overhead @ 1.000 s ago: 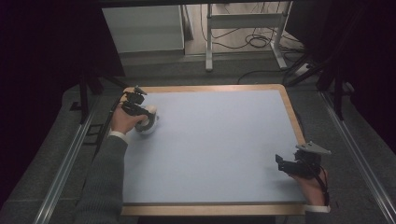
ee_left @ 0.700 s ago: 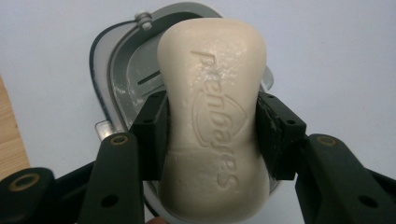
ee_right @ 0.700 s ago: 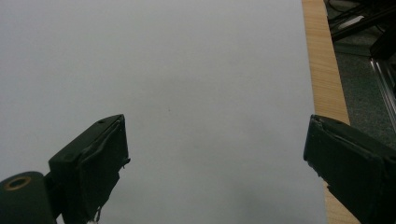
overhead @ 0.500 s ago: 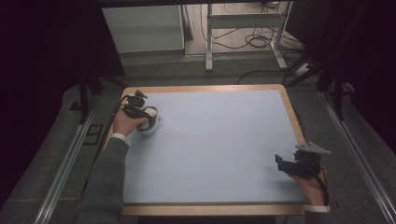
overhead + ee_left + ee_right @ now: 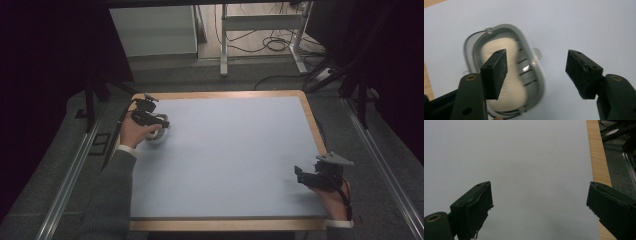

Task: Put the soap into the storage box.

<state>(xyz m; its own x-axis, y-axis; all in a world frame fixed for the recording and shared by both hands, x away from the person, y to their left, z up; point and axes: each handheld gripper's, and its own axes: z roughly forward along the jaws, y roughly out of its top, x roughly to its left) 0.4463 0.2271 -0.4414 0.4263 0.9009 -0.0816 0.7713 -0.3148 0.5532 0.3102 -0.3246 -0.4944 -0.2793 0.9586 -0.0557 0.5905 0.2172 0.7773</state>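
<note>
Both grippers stand with their jaws spread wide and nothing between them; the left gripper (image 5: 161, 121) sits at the far left corner of the table (image 5: 310, 112), held in the person's left hand (image 5: 134, 132), and it hangs just over a small soap dish (image 5: 156, 137) that lies on the pale blue mat (image 5: 230, 150); in the left gripper view the left gripper (image 5: 536, 72) looks down on that soap dish (image 5: 534, 75), a grey oval tray with a ribbed floor, and a cream bar of soap (image 5: 511, 92) lies inside it, slightly waisted in the middle; one jaw crosses in front of the bar and the dish's near side, the other stands over bare mat (image 5: 586, 25) well to the side of the dish, so the dish is not squarely between them; whether either jaw touches the dish cannot be told; a strip of the wooden table edge (image 5: 429, 87) shows beside the dish; the right gripper (image 5: 302, 176) rests low near the near right corner of the table, in the person's right hand (image 5: 334, 197), with its grey three-cornered plate (image 5: 334, 159) on top and its jaws pointing leftward across the mat; in the right gripper view the right gripper (image 5: 539, 202) faces plain mat (image 5: 524, 157), with the wooden border (image 5: 599, 165) running along one side and grey floor (image 5: 619, 160) beyond it; the two grippers are well apart, at opposite corners of the mat; grey sleeves cover both forearms, the left sleeve (image 5: 112, 195) reaching up along the mat's left edge.
</note>
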